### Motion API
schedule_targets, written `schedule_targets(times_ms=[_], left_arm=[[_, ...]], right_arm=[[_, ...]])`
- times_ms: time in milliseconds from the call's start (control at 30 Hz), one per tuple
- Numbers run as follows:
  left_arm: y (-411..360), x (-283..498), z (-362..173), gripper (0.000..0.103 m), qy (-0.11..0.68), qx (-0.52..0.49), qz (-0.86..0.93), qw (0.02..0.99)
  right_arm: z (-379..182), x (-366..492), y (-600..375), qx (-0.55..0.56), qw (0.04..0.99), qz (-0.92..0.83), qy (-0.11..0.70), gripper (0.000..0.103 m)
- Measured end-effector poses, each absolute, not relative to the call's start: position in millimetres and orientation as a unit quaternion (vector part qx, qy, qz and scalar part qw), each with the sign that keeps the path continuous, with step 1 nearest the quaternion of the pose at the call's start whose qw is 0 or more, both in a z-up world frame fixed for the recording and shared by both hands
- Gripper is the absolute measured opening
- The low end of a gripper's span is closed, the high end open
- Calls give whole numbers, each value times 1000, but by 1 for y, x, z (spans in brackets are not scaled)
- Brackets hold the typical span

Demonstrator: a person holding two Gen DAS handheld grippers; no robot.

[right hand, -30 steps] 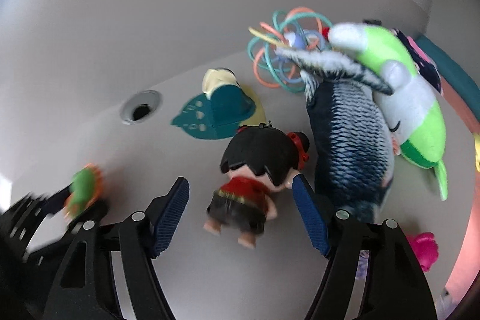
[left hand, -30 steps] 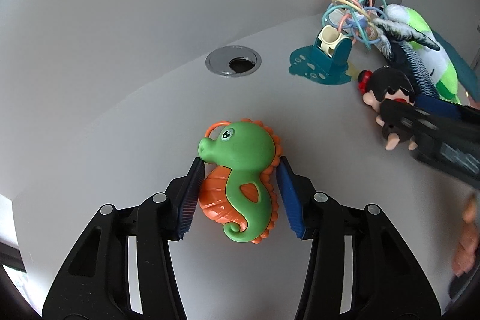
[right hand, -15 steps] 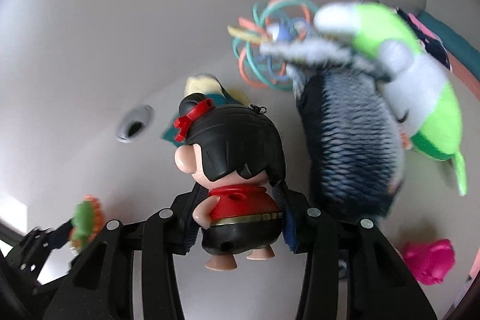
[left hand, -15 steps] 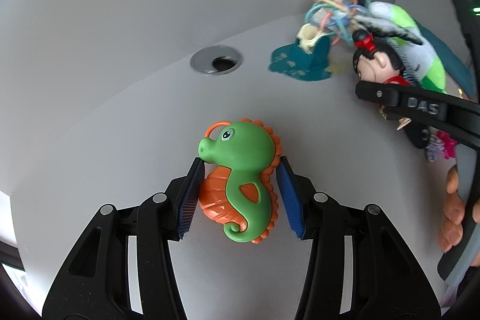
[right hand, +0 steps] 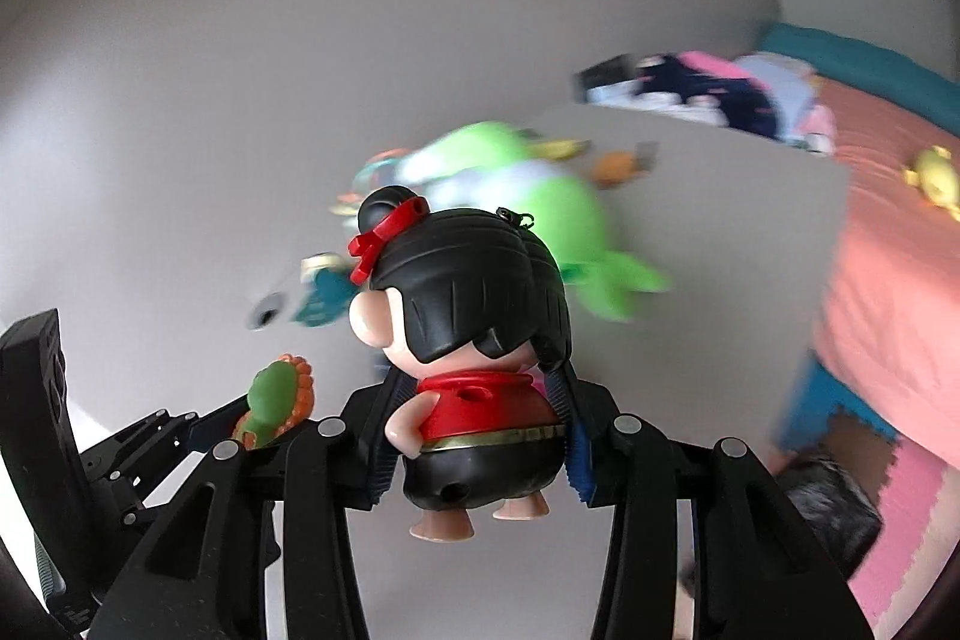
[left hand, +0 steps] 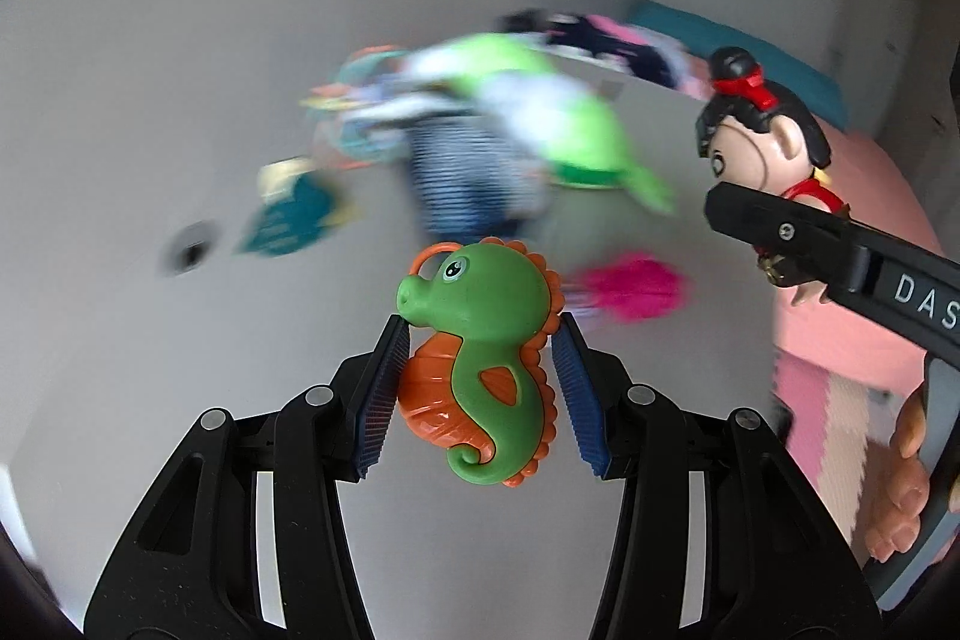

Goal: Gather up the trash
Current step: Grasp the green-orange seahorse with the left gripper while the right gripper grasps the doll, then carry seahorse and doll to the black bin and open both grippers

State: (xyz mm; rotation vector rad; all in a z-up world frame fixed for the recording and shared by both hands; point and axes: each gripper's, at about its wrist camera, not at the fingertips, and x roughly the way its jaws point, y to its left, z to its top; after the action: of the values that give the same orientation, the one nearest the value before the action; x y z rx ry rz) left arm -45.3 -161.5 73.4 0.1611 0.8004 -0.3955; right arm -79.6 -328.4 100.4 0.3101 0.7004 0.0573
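Two toys held aloft | left gripper point(left hand: 480, 382) fingers pinch green-and-orange plastic seahorse point(left hand: 480, 358) at its waist | right gripper point(right hand: 477, 436) fingers clamp black-haired, red-shirted plastic doll figure point(right hand: 468, 358) round torso | both clear of white tabletop point(left hand: 180, 370), likely for carrying off.

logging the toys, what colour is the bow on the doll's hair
Red; the bow on the doll shows best in the right wrist view.

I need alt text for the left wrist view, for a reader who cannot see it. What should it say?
The left tool grips a green and orange seahorse toy between its blue pads, above a grey surface. At right, the right tool holds a black-haired doll; behind them lies a blurred pile of toys.
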Motion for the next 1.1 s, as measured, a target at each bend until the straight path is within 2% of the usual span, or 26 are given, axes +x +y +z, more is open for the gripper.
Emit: schedule_targets(times_ms=[333,733,767,800,833,900,1100], left_arm=[[-345,-104,44,49,402,154,-334,838],[-485,-149,-46,50,470,209,-414,751],[-495,-156,-51,57,474,216,-421,742],[-505,-157,-59,72,483,225,-428,730],[-515,-157,-63,99,488,233,-428,724],[-523,-160,-69,97,478,248,-420,731],[-520,-157,-78,97,492,239,-406,733]], right_arm=[[76,-169,-475,190,913,-124,338,46],[-23,-233,-617,285,836,-251,397,47],[-30,-230,-626,287,830,-251,407,49],[-36,-226,-634,287,821,-257,422,57],[-38,-223,-638,285,815,-268,427,69],[-36,-228,-645,273,813,-293,423,75],[-26,-244,-648,261,821,-302,409,75]])
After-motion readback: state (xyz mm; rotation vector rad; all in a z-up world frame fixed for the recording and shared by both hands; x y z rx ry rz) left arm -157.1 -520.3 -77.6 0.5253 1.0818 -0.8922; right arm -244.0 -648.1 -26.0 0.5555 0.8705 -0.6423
